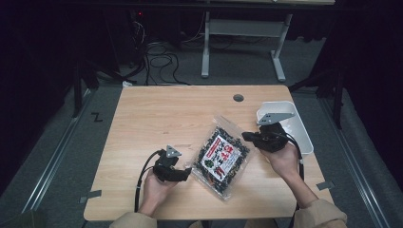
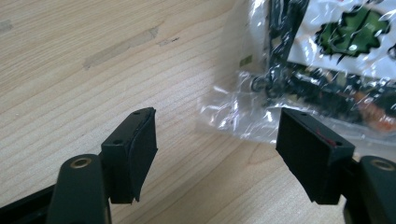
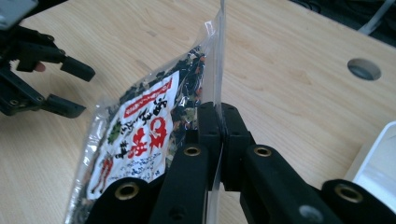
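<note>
High view: a pale wooden surface [image 1: 157, 118] carries a white tray [image 1: 304, 135] at its right edge and a clear packet of dark dried food [image 1: 222, 156] near the middle, its printed label facing up. The packet lies slantwise between the two tools, apparently so each can take a side. At its upper right edge the right hand-held gripper [image 1: 248, 137] is clamped tight on the transparent seal; in the right gripper view the jaws meet on the thin film [image 3: 219, 70], which stands up between them, lifting that side off the wood. The grip on the bare seal likely spares the contents. The left hand-held gripper [image 1: 188, 172] sits at the packet's lower left corner with jaws spread wide, holding nothing; the left gripper view shows that corner [image 2: 224, 116] just ahead of the gap, probably ready to be pinched.
</note>
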Demonstrator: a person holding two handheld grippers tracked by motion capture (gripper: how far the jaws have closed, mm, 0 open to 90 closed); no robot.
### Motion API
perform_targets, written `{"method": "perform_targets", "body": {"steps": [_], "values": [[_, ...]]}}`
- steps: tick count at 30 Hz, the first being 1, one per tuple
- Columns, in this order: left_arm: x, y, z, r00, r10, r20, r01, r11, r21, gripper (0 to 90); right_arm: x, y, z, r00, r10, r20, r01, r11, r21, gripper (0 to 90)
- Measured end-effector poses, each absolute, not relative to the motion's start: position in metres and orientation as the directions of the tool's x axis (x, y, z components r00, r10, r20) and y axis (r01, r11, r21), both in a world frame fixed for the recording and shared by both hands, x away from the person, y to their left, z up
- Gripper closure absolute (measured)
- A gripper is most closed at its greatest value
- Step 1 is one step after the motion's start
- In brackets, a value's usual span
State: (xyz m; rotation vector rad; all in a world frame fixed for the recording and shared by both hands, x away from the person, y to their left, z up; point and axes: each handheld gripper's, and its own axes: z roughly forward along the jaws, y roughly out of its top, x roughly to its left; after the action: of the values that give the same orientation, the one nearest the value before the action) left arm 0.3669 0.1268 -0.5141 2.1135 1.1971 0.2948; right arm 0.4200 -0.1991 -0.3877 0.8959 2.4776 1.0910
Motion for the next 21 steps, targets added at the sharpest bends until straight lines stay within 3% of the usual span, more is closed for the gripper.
{"method": "perform_targets", "body": {"steps": [21], "values": [[0.367, 0.127, -0.515, 0.546, 0.824, -0.152, 0.681, -0.331, 0.654, 30.0, 0.418, -0.189, -0.333, -0.786, 0.610, -0.100, 0.345, 0.567, 0.748, 90.0]]}}
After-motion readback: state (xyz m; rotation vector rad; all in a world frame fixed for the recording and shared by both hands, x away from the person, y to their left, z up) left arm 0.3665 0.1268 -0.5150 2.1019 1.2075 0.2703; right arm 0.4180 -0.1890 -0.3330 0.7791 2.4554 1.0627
